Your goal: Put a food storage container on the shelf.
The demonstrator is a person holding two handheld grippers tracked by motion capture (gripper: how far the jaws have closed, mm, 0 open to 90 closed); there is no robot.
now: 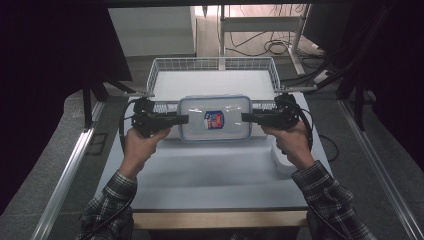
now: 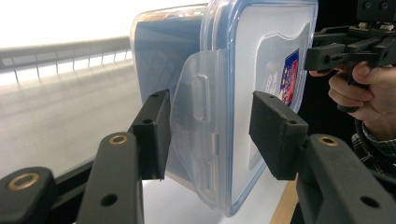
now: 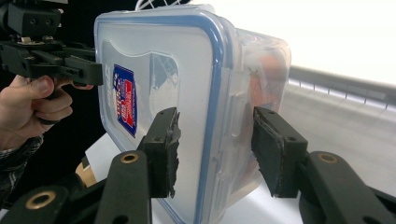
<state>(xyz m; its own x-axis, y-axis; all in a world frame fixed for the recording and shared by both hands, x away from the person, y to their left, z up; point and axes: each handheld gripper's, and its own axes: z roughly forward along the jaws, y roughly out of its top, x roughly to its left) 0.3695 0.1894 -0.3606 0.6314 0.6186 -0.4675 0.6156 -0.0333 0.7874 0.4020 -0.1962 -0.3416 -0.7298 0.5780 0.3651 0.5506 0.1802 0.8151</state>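
Observation:
A clear plastic food box [image 1: 215,107] with a blue-rimmed lid and a red and blue label hangs level above the white table [image 1: 210,170], carried between both grippers. My left gripper [image 1: 182,119] clamps its left end. In the left gripper view its pads [image 2: 156,135] press on the side clip and the lid of the box [image 2: 261,46]. My right gripper [image 1: 245,118] clamps the opposite end. In the right gripper view the gripper [image 3: 217,154] closes over the lid edge of the box [image 3: 163,46]. Something orange-brown shows faintly through the box wall.
A white wire basket [image 1: 165,67] stands on the table just behind the box, its front rim under the box's far edge. Metal rails run along both sides of the table. Cables lie on the floor at the back right.

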